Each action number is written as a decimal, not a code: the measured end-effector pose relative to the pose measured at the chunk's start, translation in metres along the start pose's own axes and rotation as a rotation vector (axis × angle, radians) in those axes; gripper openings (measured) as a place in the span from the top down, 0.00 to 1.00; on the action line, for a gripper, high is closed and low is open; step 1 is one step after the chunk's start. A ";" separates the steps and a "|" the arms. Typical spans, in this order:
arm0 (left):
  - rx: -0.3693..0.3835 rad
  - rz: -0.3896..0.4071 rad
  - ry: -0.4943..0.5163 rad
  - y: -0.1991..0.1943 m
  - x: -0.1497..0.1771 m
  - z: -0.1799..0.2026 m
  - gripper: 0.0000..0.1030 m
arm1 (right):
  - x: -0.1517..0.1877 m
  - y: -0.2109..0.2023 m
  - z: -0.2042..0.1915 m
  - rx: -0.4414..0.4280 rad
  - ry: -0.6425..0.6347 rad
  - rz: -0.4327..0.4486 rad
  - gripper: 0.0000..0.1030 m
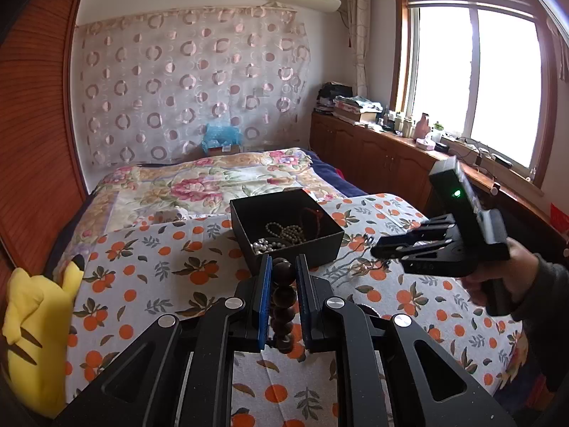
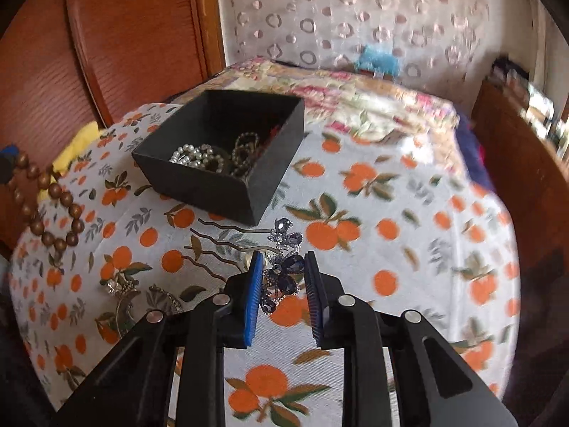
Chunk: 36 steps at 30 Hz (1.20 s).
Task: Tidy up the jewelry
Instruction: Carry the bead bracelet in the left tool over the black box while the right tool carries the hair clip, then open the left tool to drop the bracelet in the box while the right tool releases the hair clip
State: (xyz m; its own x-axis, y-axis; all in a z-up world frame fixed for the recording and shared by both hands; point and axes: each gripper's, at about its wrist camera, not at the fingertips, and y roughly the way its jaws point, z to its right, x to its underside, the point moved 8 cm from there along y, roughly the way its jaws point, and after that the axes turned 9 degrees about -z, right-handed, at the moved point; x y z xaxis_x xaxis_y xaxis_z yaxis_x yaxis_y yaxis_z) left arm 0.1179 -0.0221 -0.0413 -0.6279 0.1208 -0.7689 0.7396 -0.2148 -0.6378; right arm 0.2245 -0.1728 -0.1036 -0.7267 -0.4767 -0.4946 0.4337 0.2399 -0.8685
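Note:
A black open box [image 1: 302, 253] [image 2: 213, 192] stands on the orange-print cloth, with pearl strands [image 1: 284, 235] [image 2: 188, 154] and darker chains inside. My left gripper [image 1: 283, 261] is shut on a dark wooden bead bracelet [image 1: 284, 295], held just in front of the box. The right wrist view shows the bracelet [image 2: 53, 192] hanging in a loop at the far left. My right gripper [image 2: 283, 259] [image 1: 377, 249] is shut on a hair comb [image 2: 284, 274] with blue gem flowers, to the right of the box. The comb's wavy prongs stretch left over the cloth.
More metal jewelry pieces [image 2: 121, 291] lie on the cloth left of the right gripper. A yellow plush toy [image 1: 35, 320] sits at the bed's left edge by the wooden wardrobe. A floral quilt [image 1: 199, 185] covers the bed behind the box. Wooden cabinets run under the window.

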 end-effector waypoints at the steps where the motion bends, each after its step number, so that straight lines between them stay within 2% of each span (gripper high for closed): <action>1: 0.000 0.001 0.000 0.000 0.000 0.000 0.88 | -0.001 -0.004 0.001 0.008 -0.009 0.003 0.75; 8: 0.000 0.011 0.009 -0.002 -0.002 0.002 0.88 | -0.012 -0.032 0.002 0.017 -0.031 0.050 0.75; 19: -0.031 0.057 0.056 -0.006 -0.054 0.007 0.88 | -0.039 -0.034 -0.001 -0.009 -0.004 0.097 0.75; 29: -0.040 0.051 0.074 0.026 -0.102 0.003 0.88 | -0.079 -0.021 0.001 -0.041 -0.002 0.124 0.75; 36: -0.035 0.021 0.070 0.059 -0.118 -0.007 0.88 | -0.091 0.002 -0.015 -0.080 -0.058 0.106 0.75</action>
State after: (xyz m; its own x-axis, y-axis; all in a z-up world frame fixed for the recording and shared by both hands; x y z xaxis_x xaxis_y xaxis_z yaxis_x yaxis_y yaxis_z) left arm 0.2374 -0.0427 0.0118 -0.5947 0.1845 -0.7825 0.7611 -0.1841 -0.6219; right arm 0.2835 -0.1163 -0.0611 -0.6457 -0.4929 -0.5833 0.4610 0.3573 -0.8123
